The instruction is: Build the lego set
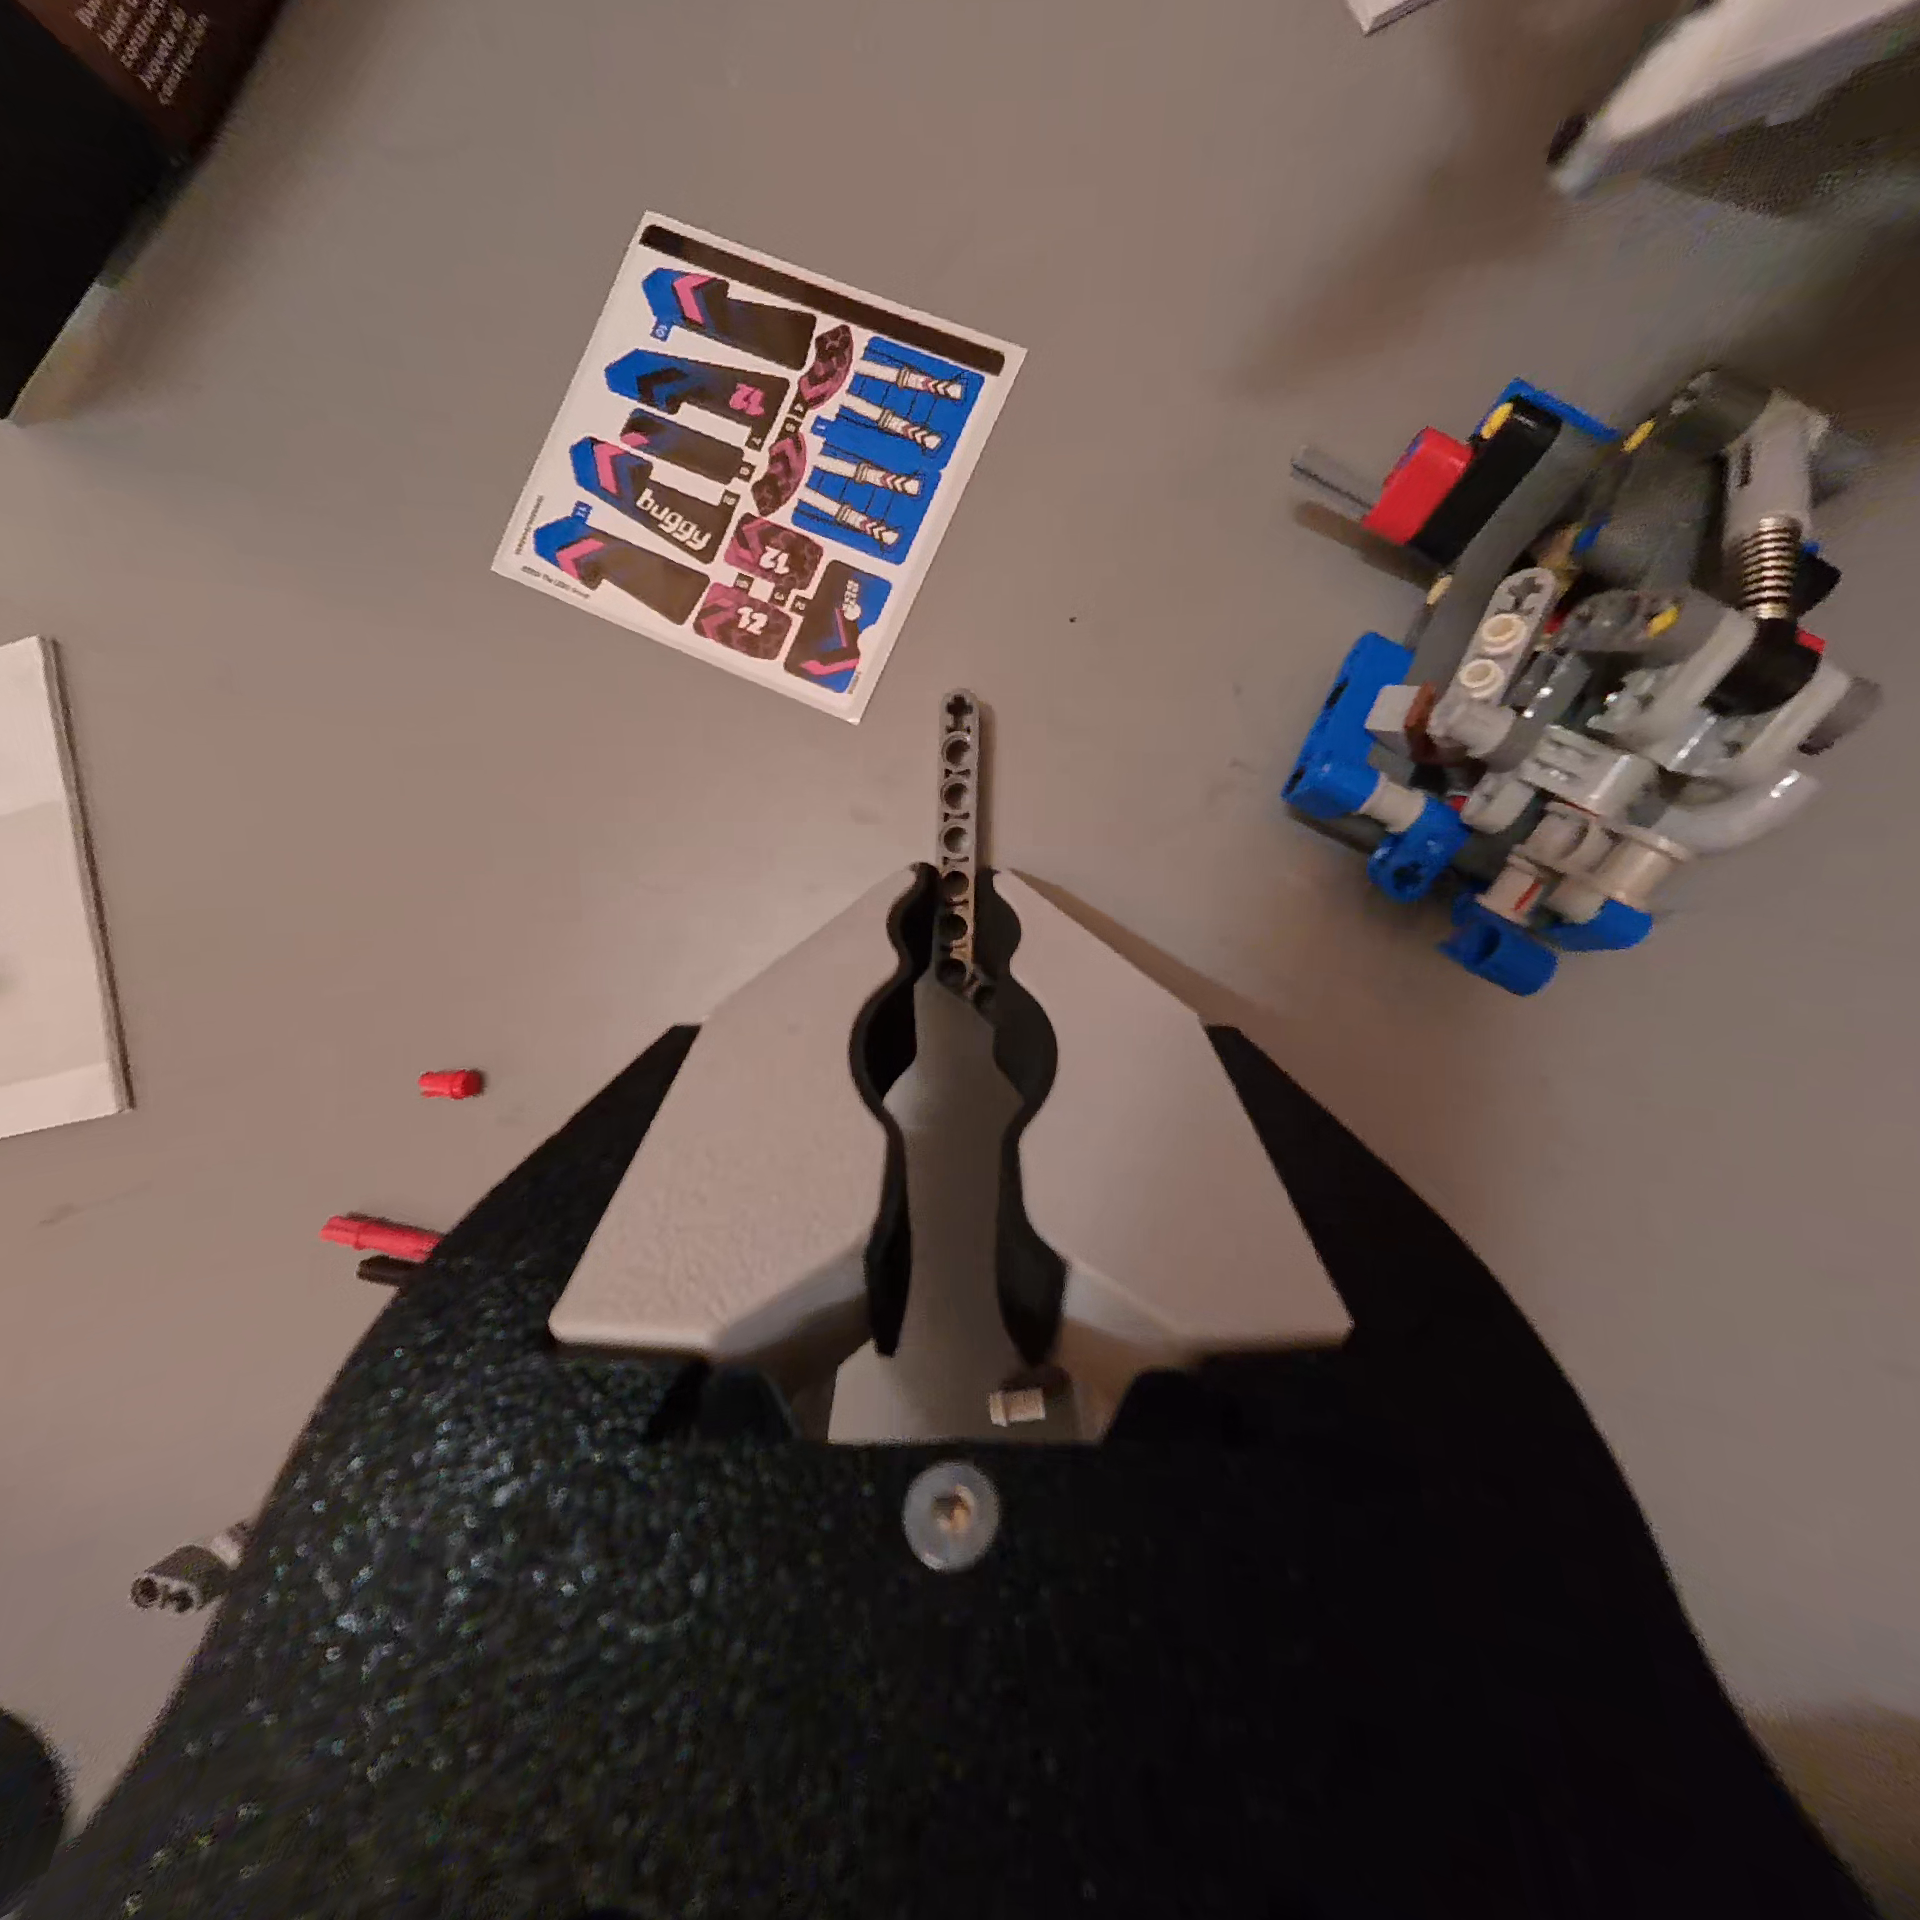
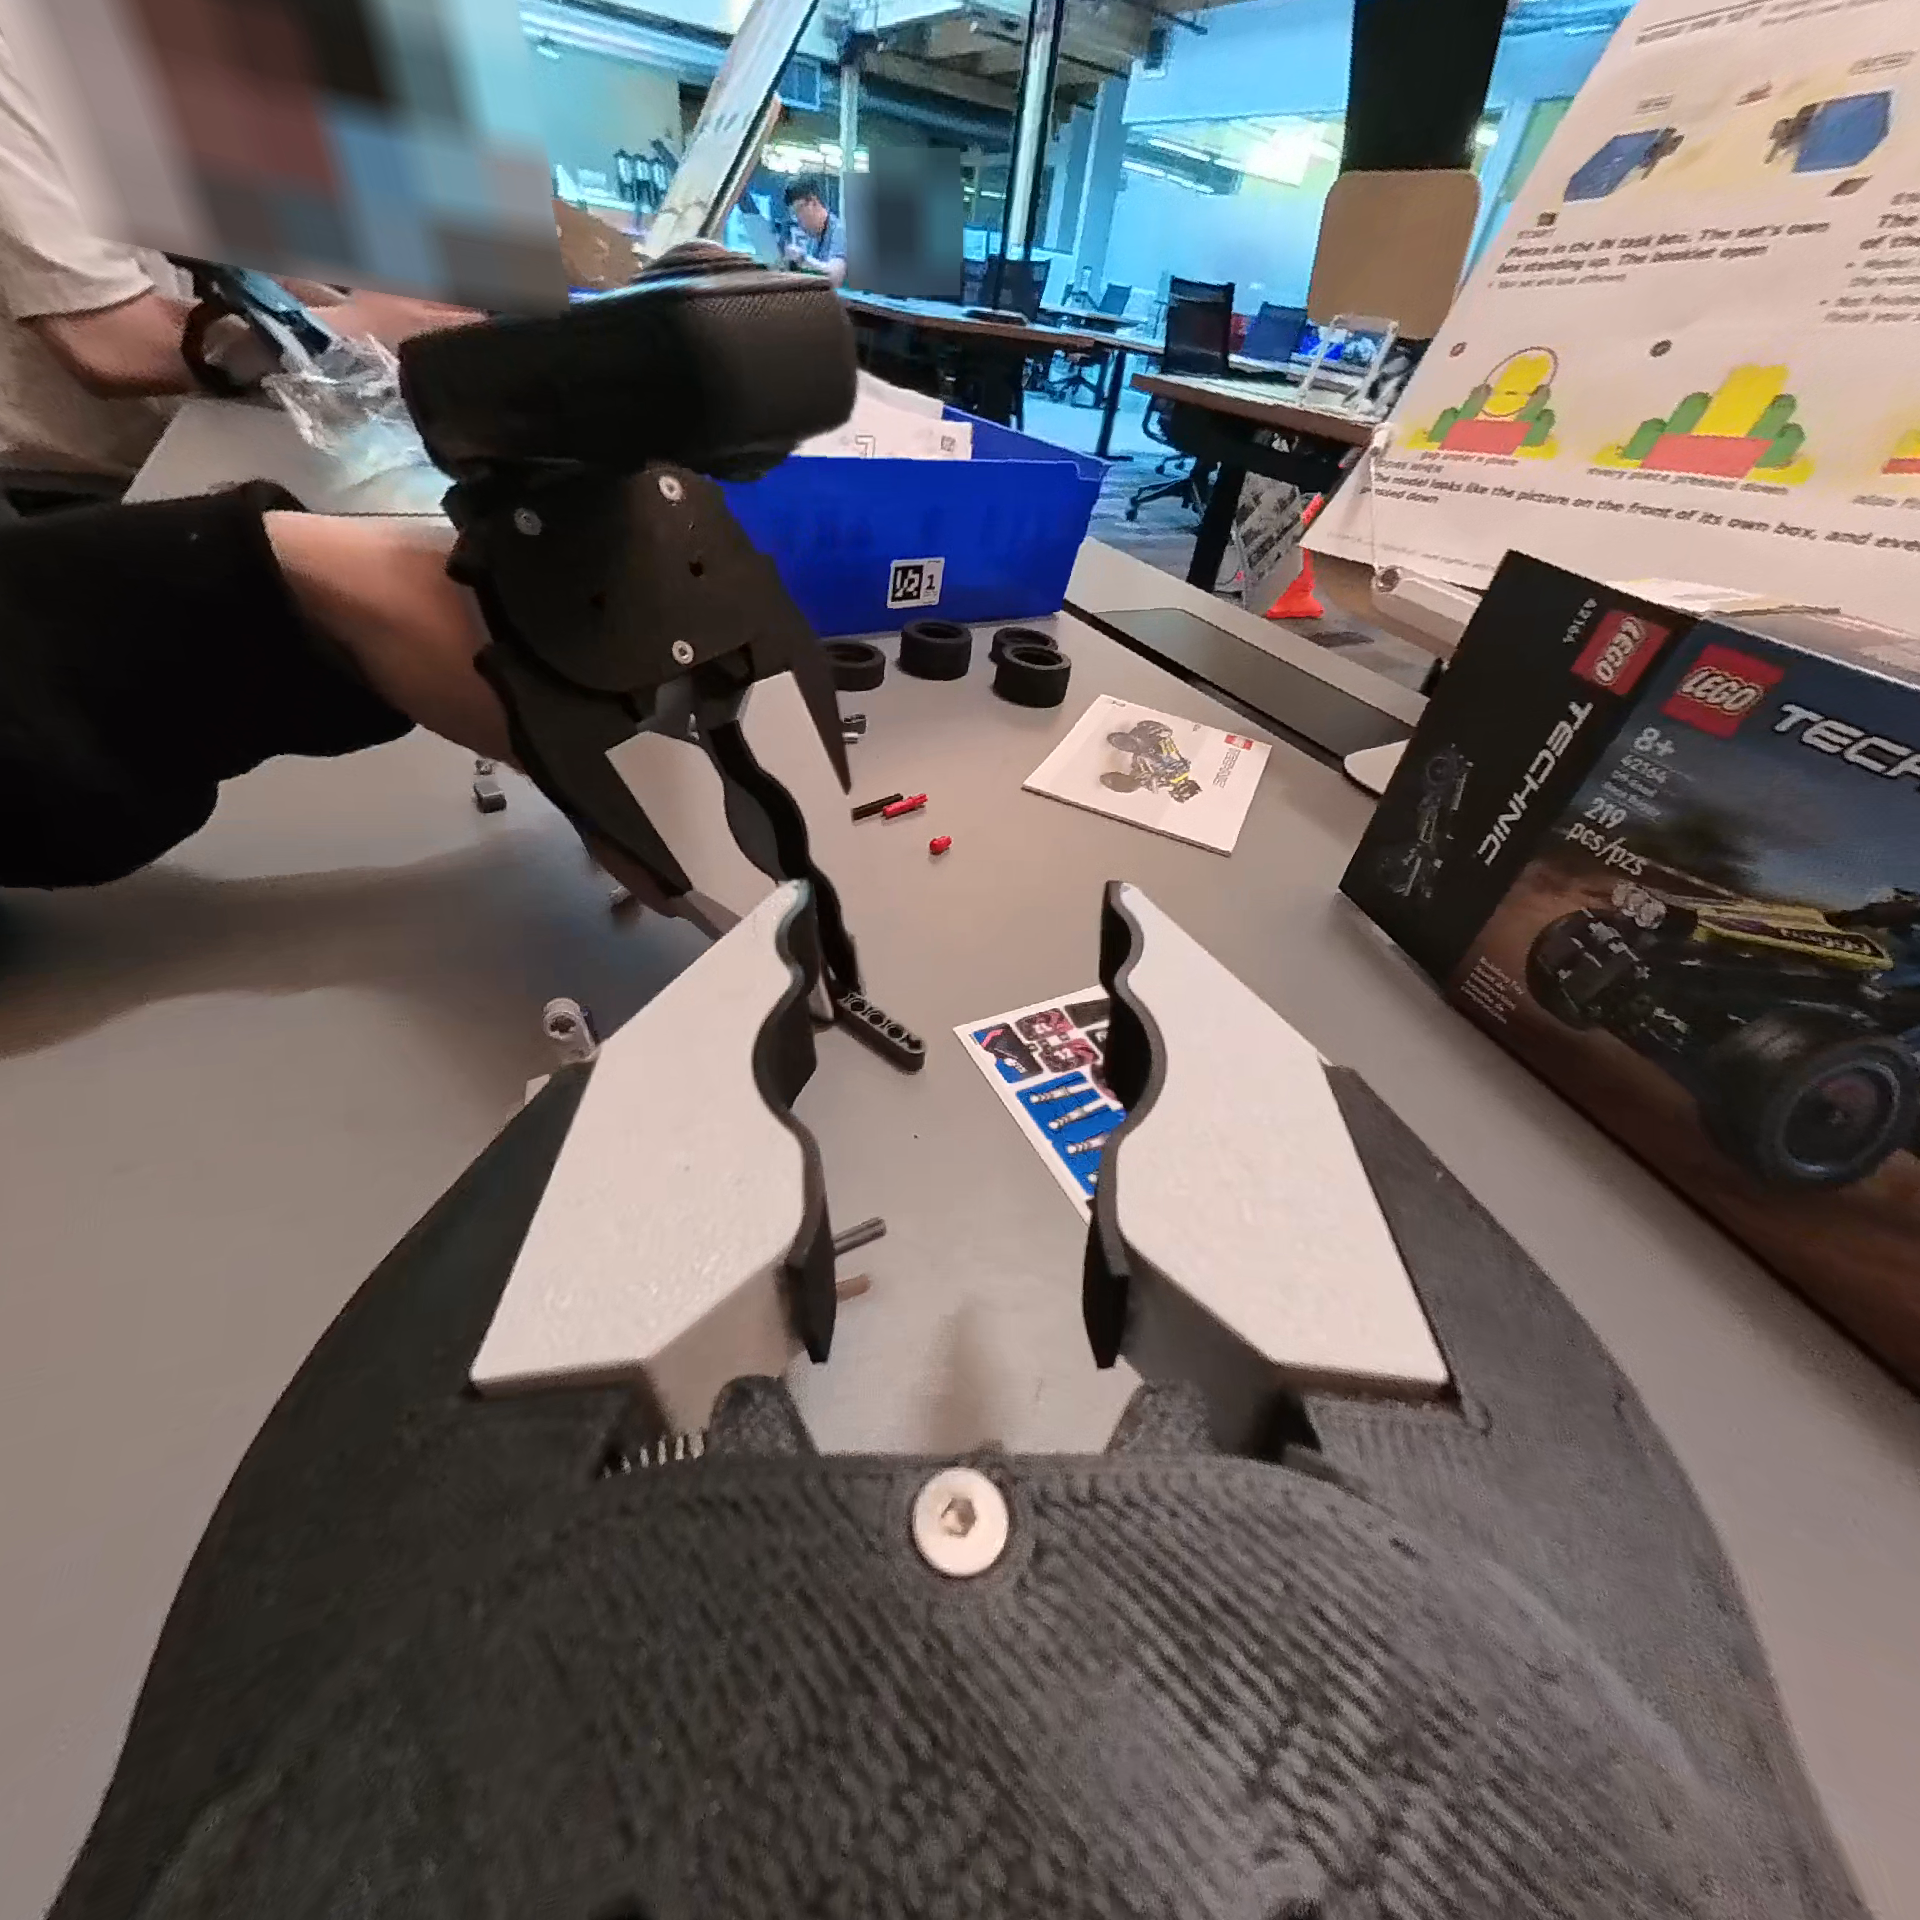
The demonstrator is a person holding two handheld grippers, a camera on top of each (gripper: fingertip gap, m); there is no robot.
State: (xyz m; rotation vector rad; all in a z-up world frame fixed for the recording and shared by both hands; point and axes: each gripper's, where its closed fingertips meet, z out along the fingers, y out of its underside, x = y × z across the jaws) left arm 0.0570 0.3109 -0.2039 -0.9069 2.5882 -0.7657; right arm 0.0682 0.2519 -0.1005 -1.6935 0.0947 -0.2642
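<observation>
My left gripper [image 1: 958, 883] is shut on a long grey beam with holes [image 1: 960, 769], which sticks out forward from the tips, low over the grey table. The right wrist view shows this gripper [image 2: 844, 997] from the side, with the beam [image 2: 883, 1034] at the table surface. My right gripper [image 2: 956, 904] is open and empty, its jaws wide apart, just in front of the beam. The partly built blue and grey model [image 1: 1558, 675] stands to the right in the left wrist view. A sticker sheet [image 1: 758, 457] lies beyond the beam and also shows in the right wrist view [image 2: 1044, 1091].
The set's box [image 2: 1662, 883] stands at the right. A booklet [image 2: 1148, 774], several black tyres [image 2: 935, 649] and a blue bin [image 2: 935, 520] lie farther back. Small red pins [image 1: 452, 1083] [image 1: 374, 1234], a grey connector [image 1: 187, 1569] and a dark axle [image 2: 862, 1231] lie loose on the table. About 12 centimetres separates my left fingertips from my right. The grey connector [image 1: 187, 1569] lies some 20 centimetres from my left tips, 30 centimetres from my right tips. It turns up in the right wrist view [image 2: 856, 726] as well.
</observation>
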